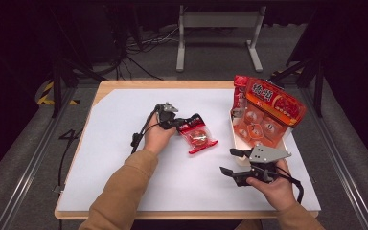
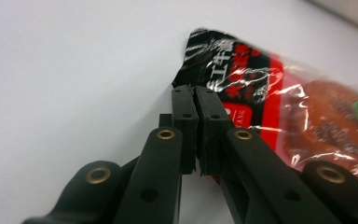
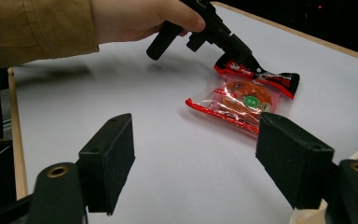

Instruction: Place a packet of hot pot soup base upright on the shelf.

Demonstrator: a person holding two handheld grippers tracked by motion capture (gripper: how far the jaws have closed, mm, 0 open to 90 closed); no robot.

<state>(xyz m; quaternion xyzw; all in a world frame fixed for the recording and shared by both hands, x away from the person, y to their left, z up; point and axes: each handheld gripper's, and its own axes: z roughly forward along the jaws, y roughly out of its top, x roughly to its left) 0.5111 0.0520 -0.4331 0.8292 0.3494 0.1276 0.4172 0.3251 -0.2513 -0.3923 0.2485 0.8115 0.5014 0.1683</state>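
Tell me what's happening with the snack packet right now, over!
Left gripper shut on the snack packet's black edge. Right gripper open, apart, near the big bag. Packet lies on the table, nothing blocking.

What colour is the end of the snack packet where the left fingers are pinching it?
Black with white lettering, seen best in the left gripper view.

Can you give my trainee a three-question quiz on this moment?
1. True or false: the left tool is shut on the snack pack.
2. Which part of the pack is pinched? A: black end seal; B: clear middle; C: far red edge.
3. What state are the right tool's jaws in?

Key: 1 true. 2 A. 3 open, holding nothing.
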